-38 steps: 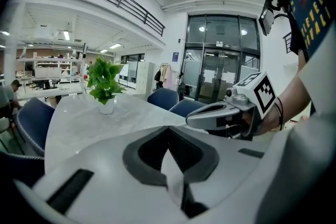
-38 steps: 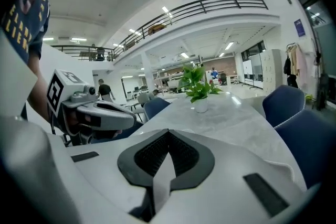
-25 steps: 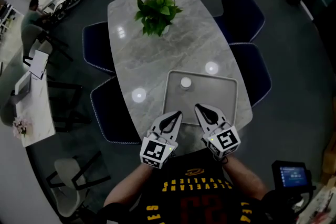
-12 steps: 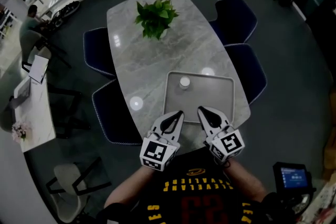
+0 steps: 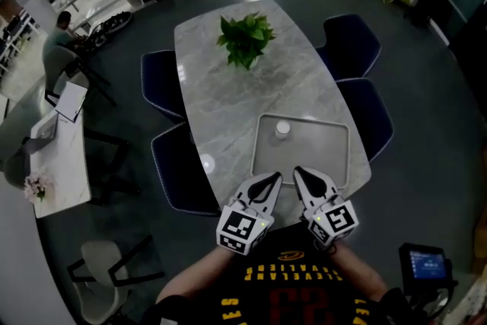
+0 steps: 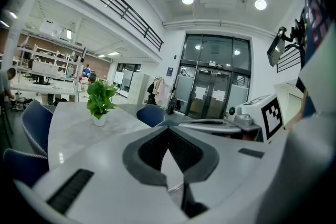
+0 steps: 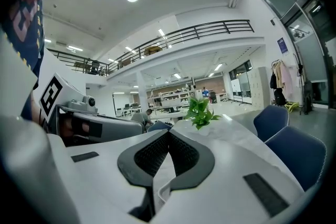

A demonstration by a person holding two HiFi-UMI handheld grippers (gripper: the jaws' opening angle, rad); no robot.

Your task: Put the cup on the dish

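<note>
A small white cup (image 5: 282,129) stands at the far left of a grey rimmed tray (image 5: 331,152) on the marble table (image 5: 228,99). Both grippers hover side by side over the tray's near edge, short of the cup. My left gripper (image 5: 275,178) is shut with nothing in it, and its closed jaws (image 6: 168,129) point along the table. My right gripper (image 5: 298,171) is also shut and empty (image 7: 169,132). The cup shows in neither gripper view; the jaws hide what lies ahead and below.
A potted green plant (image 5: 246,38) stands at the table's far end (image 6: 100,100) (image 7: 199,112). Dark blue chairs flank the table on the left (image 5: 161,80) and on the right (image 5: 354,42). A person (image 5: 62,33) sits at desks far left.
The head view has shifted, so the table and tray sit further right and lower in frame. Both grippers stay shut, side by side at the tray's near edge. The cup has not moved.
</note>
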